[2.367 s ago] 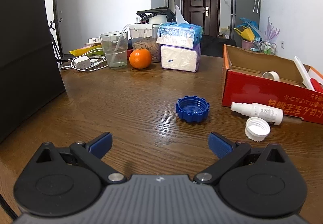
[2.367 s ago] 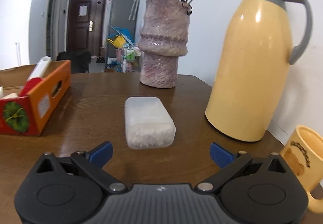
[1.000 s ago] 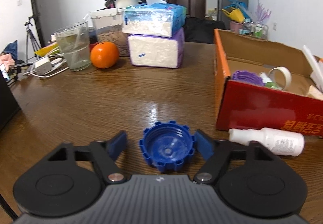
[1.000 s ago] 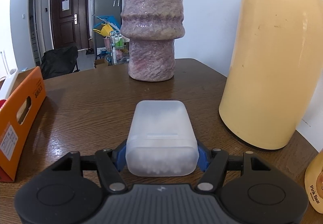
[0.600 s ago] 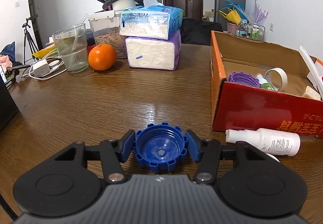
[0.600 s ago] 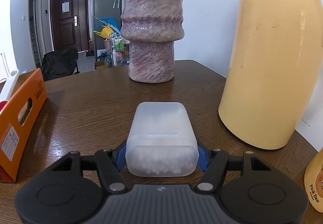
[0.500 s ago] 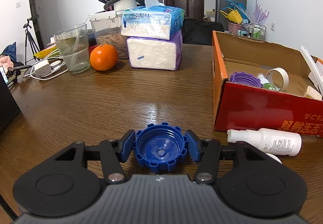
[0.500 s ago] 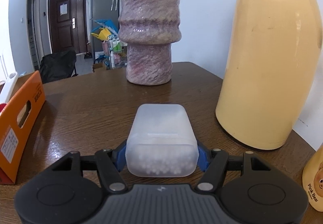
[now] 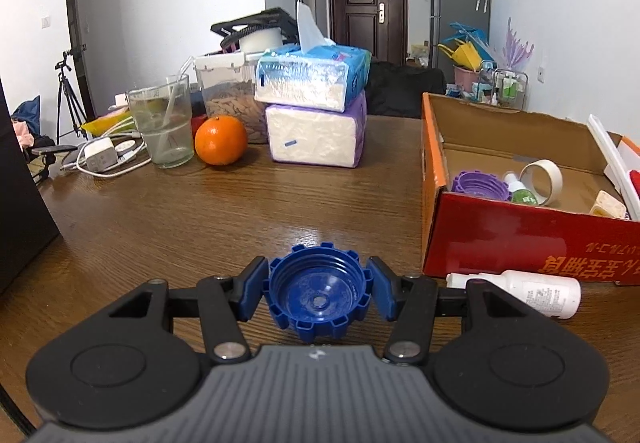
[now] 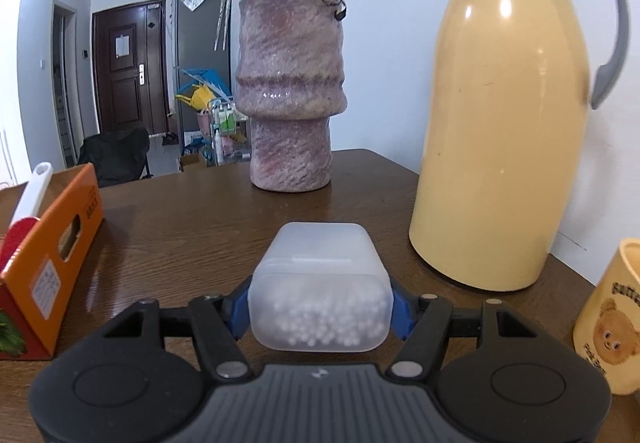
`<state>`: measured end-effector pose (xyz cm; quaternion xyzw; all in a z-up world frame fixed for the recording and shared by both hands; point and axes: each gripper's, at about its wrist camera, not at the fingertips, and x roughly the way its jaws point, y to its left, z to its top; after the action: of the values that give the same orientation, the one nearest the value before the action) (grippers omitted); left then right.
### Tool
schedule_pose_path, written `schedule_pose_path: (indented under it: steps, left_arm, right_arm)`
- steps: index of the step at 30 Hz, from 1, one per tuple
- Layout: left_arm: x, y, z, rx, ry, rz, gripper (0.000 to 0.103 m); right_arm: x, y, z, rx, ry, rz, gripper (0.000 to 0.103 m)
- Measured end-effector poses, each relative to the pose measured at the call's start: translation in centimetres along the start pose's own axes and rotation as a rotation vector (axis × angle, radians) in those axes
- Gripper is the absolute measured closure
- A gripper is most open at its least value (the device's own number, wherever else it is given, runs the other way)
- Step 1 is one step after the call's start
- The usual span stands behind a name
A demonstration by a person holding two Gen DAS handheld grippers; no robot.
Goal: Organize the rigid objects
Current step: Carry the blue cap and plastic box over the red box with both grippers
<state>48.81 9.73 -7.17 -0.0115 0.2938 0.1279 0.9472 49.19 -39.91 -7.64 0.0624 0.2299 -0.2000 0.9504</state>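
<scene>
My left gripper (image 9: 318,289) is shut on a blue toothed bottle cap (image 9: 319,293), its hollow side up, just above the wooden table (image 9: 200,219). To its right stands an open red and orange cardboard box (image 9: 500,239) holding a purple cap (image 9: 480,185), a roll of tape (image 9: 544,181) and other small items. A white spray bottle (image 9: 528,293) lies in front of the box. My right gripper (image 10: 319,309) is shut on a frosted plastic box of white beads (image 10: 320,295), lifted a little off the table.
Left wrist view: tissue packs (image 9: 316,111), an orange (image 9: 221,140), a glass (image 9: 162,121), a charger with cables (image 9: 100,157), and a black panel (image 9: 20,203) at far left. Right wrist view: a stone vase (image 10: 290,99), a yellow thermos (image 10: 504,123), a yellow mug (image 10: 612,323), the box's orange end (image 10: 52,255).
The left jaws closed onto the blue cap and now grip it. The right gripper pulled back and lifted slightly with the bead box, so the vase and thermos look farther away.
</scene>
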Motion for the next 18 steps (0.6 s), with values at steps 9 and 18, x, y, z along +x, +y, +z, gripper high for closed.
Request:
schedule_pose_path:
  steps: [9,18]
  left_arm:
    - [-2.3,0.5,-0.3,-0.009,-0.042,-0.008,0.048]
    - [-4.9,1.7,-0.9,-0.039,-0.071,-0.02,0.048]
  right_arm:
    - [-3.6,0.0,-1.4,0.009,-0.034,0.001,0.038]
    - [-7.3,0.2,-2.8,0.01,-0.064,0.029,0.038]
